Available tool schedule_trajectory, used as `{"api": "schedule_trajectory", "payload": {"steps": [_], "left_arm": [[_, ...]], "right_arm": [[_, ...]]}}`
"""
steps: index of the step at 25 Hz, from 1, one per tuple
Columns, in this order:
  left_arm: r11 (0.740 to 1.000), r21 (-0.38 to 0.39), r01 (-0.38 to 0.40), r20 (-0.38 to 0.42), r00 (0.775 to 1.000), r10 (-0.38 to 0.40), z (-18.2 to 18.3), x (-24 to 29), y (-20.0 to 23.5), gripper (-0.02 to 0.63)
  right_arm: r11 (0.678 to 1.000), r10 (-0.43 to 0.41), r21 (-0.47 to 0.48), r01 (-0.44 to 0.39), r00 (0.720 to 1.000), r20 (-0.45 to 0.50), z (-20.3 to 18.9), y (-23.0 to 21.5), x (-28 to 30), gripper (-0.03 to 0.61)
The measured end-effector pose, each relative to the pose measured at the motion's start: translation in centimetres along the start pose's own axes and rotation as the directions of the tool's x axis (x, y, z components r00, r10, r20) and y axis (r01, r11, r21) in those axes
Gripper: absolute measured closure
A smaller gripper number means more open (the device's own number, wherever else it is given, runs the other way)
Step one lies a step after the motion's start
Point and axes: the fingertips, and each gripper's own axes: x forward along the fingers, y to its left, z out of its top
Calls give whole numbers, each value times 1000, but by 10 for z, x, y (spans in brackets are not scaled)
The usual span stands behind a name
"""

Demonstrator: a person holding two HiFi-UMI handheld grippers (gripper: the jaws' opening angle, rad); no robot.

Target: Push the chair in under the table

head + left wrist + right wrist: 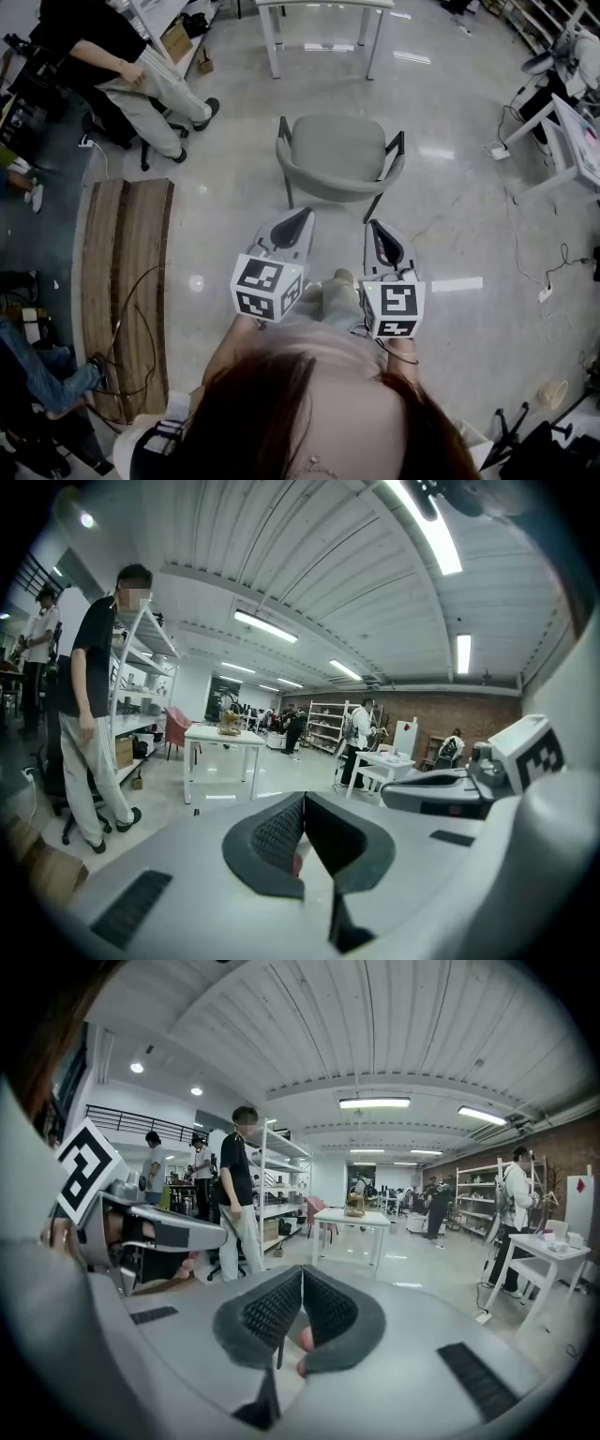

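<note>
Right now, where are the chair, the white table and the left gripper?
chair (339, 150), head view, on the seat
white table (272, 42), head view, on a leg
left gripper (302, 216), head view, at the jaw tips

- Head view: looks steeply down from just above the person's hair, close over the left gripper (304, 216) and right gripper (374, 227). Catches the white rectangular metal-legged table (323, 4) at the top edge.
- Left gripper view: sits low on that gripper and faces nearly level along its closed jaws. Sees the same table (223, 735) well off, left of the jaw line.
- Right gripper view: same low, level aim, table (352, 1215) slightly right of the jaw line.
- Shared by all three: the table and the floor before it.
</note>
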Motion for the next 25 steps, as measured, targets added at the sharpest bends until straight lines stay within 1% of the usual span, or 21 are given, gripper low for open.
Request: {"api": "schedule_trajectory", "payload": {"steps": [10,17,20,21,23,25], "left_arm": [[999,53,5,-69,998,-2,-17,35,14,604],[993,122,-8,-136,990,25,-32,80,28,603],[992,126,-8,-162,986,29,-38,99,33,603],[992,124,-3,-172,985,25,-40,105,34,593],[992,123,15,-201,980,10,-45,119,36,537],[991,131,20,-225,974,10,-49,131,41,531]], "right_arm": [[1000,4,-27,-5,1000,-20,-13,-16,30,554],[995,44,-87,-50,997,-70,-25,-36,68,554],[992,69,-103,-79,993,-96,-32,-42,85,554],[990,78,-107,-89,992,-104,-34,-44,91,552],[987,94,-115,-108,988,-121,-38,-48,103,548],[984,114,-123,-132,983,-142,-42,-51,115,534]]}}
